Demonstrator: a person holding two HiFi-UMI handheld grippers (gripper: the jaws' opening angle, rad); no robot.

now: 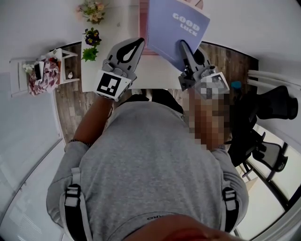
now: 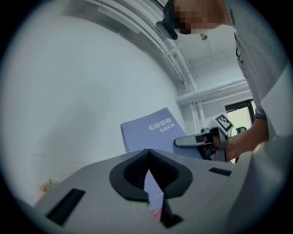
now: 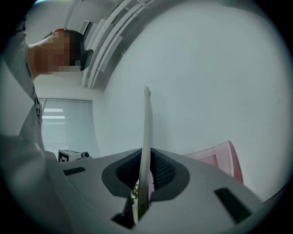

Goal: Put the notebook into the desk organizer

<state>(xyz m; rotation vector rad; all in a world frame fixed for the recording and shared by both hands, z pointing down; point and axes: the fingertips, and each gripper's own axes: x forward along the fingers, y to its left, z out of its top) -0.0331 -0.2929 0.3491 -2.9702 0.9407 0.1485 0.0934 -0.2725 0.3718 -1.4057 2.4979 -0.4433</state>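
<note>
Flowerpots [image 1: 91, 38] sit at the left of the white desk [image 1: 155, 70], and the pink organizer [image 1: 143, 19] shows partly behind the notebook [image 1: 175, 27], which my right gripper [image 1: 183, 44] clamps aloft. My left gripper [image 1: 140, 42] is closed on nothing. Only the right gripper view shows the notebook edge-on between the jaws; the left gripper view shows its cover.

The white rectangular surface [image 1: 155, 70] stands on a brown wood-plank floor [image 1: 70, 106]. Along its left edge sit a small green leafy plant [image 1: 89, 53], a pot of purple and yellow flowers [image 1: 92, 36] and a pale pink bouquet [image 1: 93, 10]. A pink plastic desk organizer [image 1: 143, 23] stands nearer the middle.
</note>
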